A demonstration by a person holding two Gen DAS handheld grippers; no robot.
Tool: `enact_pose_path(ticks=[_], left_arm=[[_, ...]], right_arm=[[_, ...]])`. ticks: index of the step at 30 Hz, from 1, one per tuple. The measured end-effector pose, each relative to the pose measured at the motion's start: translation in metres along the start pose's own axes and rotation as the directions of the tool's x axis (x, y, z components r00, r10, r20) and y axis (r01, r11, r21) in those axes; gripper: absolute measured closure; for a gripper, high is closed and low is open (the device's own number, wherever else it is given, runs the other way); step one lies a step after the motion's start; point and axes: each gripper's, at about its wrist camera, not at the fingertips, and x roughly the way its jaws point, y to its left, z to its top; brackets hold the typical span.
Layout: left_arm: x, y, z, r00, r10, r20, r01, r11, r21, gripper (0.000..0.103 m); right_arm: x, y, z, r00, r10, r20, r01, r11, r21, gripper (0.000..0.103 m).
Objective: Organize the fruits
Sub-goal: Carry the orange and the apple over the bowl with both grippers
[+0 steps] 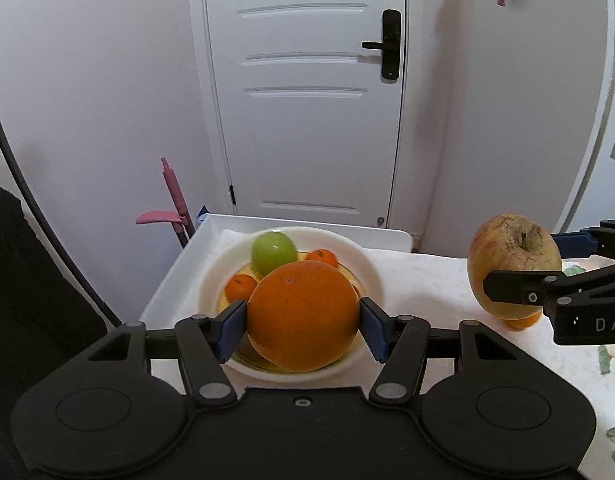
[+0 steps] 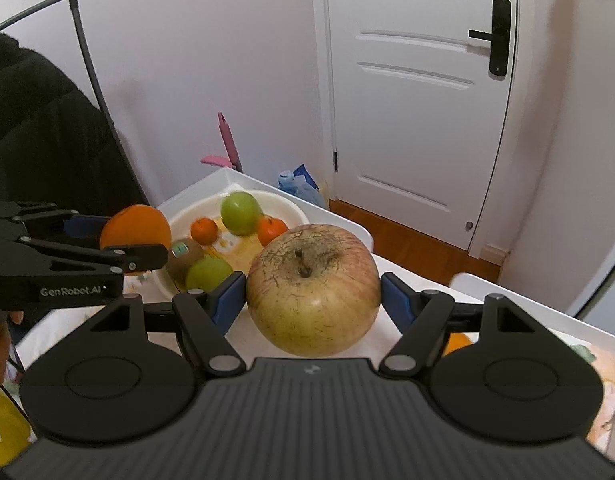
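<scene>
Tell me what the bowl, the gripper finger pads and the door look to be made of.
Bowl: probably plastic or glazed ceramic; smooth, off-white, thick rolled rim, slight sheen.
Pads on the left gripper fingers: likely rubber or soft plastic; matte blue facings on black arms, pressed against the orange.
Door: seemingly painted wood or composite; even white satin coat, moulded panel ridges.

Orange (image 1: 303,316): finely pitted peel, slight sheen. Large apple (image 2: 313,288): dull yellow-red skin, rough brown russet cracks round stem. Green apple (image 2: 241,213): smooth, glossy. Gripper pads (image 1: 233,330): blue, matt. Bowl (image 1: 371,272): white, smooth. Door (image 1: 307,88): white, painted, satin.
</scene>
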Motion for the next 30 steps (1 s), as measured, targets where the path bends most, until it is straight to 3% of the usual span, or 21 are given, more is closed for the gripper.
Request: enact_pose_path(ticks=[14, 30], left_arm=[[0.038, 0.075, 0.016, 0.998, -0.067, -0.016, 0.068, 0.997, 0.042, 0.039], [0.071, 0.119, 0.018, 0.996, -0.071, -0.053, 0.073, 0.997, 0.031, 0.039]], right_arm=[[0.066, 0.055, 0.03, 0.999, -0.043, -0.021, 0.044, 0.997, 0.059, 0.015], [0.154, 0.086, 0.033, 0.996, -0.052, -0.071, 0.056, 0.997, 0.055, 0.015]])
